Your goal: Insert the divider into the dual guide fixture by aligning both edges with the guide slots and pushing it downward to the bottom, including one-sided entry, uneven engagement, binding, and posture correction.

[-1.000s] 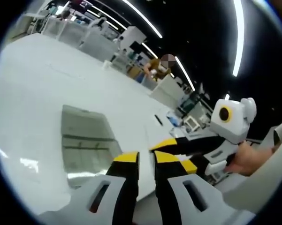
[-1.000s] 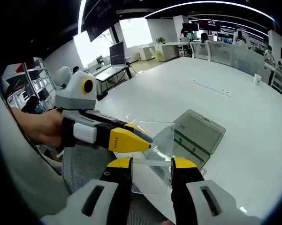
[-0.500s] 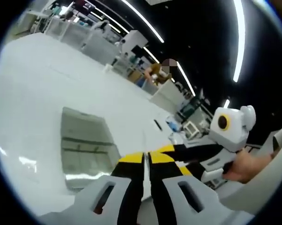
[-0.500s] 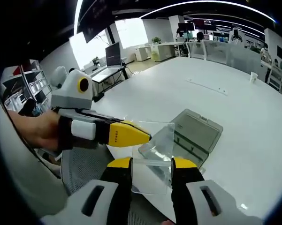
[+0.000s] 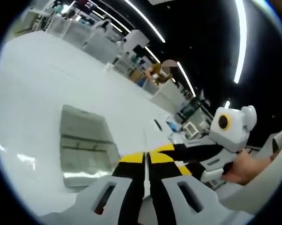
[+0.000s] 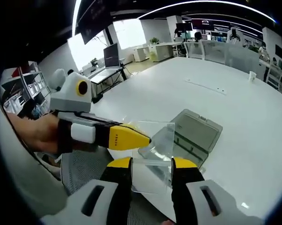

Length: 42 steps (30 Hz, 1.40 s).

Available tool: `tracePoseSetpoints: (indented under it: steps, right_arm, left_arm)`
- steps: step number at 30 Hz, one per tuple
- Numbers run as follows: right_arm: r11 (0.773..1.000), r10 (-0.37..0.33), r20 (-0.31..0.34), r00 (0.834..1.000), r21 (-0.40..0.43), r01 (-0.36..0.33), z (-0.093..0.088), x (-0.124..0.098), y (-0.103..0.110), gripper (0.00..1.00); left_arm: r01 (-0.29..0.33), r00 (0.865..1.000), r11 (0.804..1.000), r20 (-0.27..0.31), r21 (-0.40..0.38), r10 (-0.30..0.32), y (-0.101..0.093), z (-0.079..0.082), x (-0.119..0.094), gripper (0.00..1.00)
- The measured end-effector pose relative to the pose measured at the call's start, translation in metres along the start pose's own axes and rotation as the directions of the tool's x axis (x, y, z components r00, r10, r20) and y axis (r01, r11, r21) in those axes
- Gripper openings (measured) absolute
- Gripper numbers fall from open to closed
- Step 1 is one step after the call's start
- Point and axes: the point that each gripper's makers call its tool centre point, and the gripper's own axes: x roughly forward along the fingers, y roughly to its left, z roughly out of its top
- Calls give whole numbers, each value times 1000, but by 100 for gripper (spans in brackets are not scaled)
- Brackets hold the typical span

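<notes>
A clear plastic divider (image 6: 152,157) hangs upright over the near table edge. My right gripper (image 6: 152,164) is shut on it, one yellow-tipped jaw against each side edge. My left gripper (image 6: 143,137) comes in from the left and pinches the sheet's upper left corner. Seen from the left gripper view, my left gripper (image 5: 146,157) has its jaws together on the sheet, which shows as a thin line between them, and the right gripper (image 5: 177,157) sits just to the right. The clear dual guide fixture (image 6: 197,131) (image 5: 84,140) lies on the white table beyond the divider, apart from it.
The wide white table (image 6: 234,93) stretches behind the fixture. A grey mesh chair seat (image 6: 80,168) sits below the left gripper. A hand (image 5: 244,165) holds the right gripper. A small cup (image 6: 252,75) stands far off. Desks and monitors line the background.
My left gripper's jaws, apart one second ago, have come together on the divider's edge. The right gripper still holds the sheet in the same place. The fixture has not moved.
</notes>
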Motion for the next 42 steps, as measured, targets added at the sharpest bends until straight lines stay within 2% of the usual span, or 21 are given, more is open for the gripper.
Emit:
tracePoseSetpoints:
  steps: [8,13,16,18,30,32,35,39,40,42]
  right_arm:
    - [1000,5,-8,1000,-7,-5,-2,1,0,28]
    - [1000,5,-8,1000,-31,-6,-1,1,0,30]
    - [1000,4,-3,1000,-26,-4,0,1,-1,37]
    - [1000,6,-3,1000,-25,-6,0,0,-1,38]
    - [992,128,1,992,-17,-128,2,-5,0,38]
    - [985,171,8,985,-12,-170,4,-8,4,38]
    - [981,195,7,981,4,-195,4,-9,2,38]
    - [963,269,19,963,13,-269,6,-14,6,37]
    - [950,312,24,950,14,-312,7,-16,10,36]
    - [950,311,26,950,16,-311,8,-18,7,36]
  left_arm:
    - [8,1000,999,-13,-48,-9,0,-2,0,0]
    - [20,1000,999,-19,-42,-21,-1,-2,1,0]
    - [34,999,998,-22,-44,-35,-4,-3,1,0]
    - [39,999,998,-25,-40,-40,-5,-4,1,0]
    - [99,994,995,-54,-23,-100,-11,-5,-1,0]
    - [113,992,993,-58,-22,-114,-14,-5,-2,0]
    - [127,990,992,-66,-15,-128,-15,-4,-3,0]
    - [155,985,988,-80,-6,-155,-18,-1,-4,0]
    - [163,983,987,-83,-1,-163,-19,0,-5,0]
    - [180,980,984,-89,3,-179,-21,2,-5,0]
